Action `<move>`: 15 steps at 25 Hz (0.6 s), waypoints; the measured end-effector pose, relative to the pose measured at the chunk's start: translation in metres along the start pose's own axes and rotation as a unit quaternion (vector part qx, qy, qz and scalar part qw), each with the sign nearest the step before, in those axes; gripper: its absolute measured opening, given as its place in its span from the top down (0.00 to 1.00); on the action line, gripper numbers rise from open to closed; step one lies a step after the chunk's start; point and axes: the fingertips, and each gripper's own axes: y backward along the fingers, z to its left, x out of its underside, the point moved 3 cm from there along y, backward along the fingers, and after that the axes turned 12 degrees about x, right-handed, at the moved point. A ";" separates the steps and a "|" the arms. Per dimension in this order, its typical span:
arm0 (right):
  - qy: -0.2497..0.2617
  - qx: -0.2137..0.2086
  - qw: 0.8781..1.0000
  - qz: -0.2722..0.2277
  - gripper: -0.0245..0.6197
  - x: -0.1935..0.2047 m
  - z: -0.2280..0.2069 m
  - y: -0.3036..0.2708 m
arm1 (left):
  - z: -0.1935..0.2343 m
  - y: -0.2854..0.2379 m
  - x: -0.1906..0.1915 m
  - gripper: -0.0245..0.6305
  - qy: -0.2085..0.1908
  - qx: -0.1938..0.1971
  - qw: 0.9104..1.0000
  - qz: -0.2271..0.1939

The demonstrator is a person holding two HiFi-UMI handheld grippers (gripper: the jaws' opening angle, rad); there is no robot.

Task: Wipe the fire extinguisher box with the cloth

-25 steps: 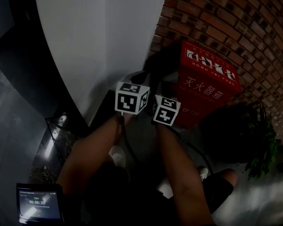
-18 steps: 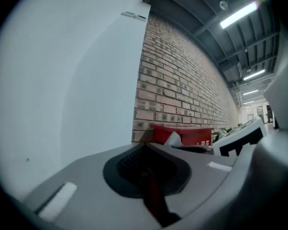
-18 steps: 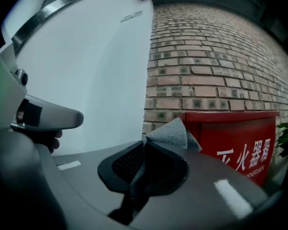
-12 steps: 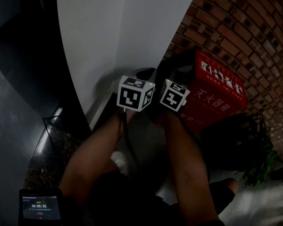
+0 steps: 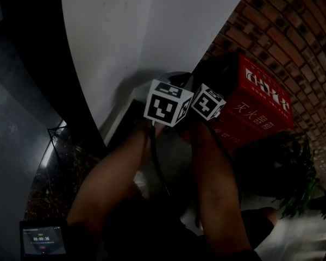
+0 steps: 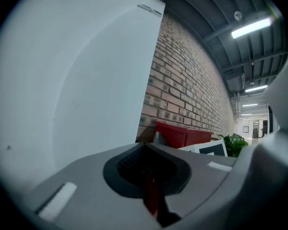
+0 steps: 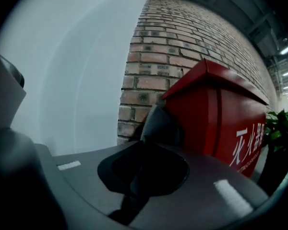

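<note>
The red fire extinguisher box stands against the brick wall, and its white lettering shows in the right gripper view. My right gripper is shut on a dark grey cloth, which bunches against the box's left end. In the head view its marker cube sits at that same end of the box. My left gripper is just to its left, jaws together with no cloth in them, facing the white wall. Its cube almost touches the right one.
A white wall meets the brick wall right behind the box. A green plant stands right of the box. The person's forearms fill the middle, and a small timer screen shows at lower left above the dark glossy floor.
My right gripper has slid left along the box with the cloth, from its lettered front to its left end. The left gripper has shifted a little the same way.
</note>
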 end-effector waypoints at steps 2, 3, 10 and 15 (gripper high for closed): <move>0.001 -0.002 1.000 0.012 0.91 0.018 -0.001 -0.004 | 0.004 -0.004 0.006 0.96 -0.004 0.005 1.000 0.003; -0.001 0.001 1.000 0.018 0.91 0.027 -0.003 -0.007 | 0.007 -0.008 0.010 0.96 -0.009 0.014 1.000 0.001; -0.006 0.009 0.998 0.055 0.91 0.103 -0.006 -0.036 | 0.062 -0.047 0.082 0.96 -0.013 0.014 0.998 0.061; -0.006 0.002 0.996 0.094 0.91 0.149 -0.007 -0.026 | 0.057 -0.050 0.115 0.96 -0.013 0.030 0.993 0.114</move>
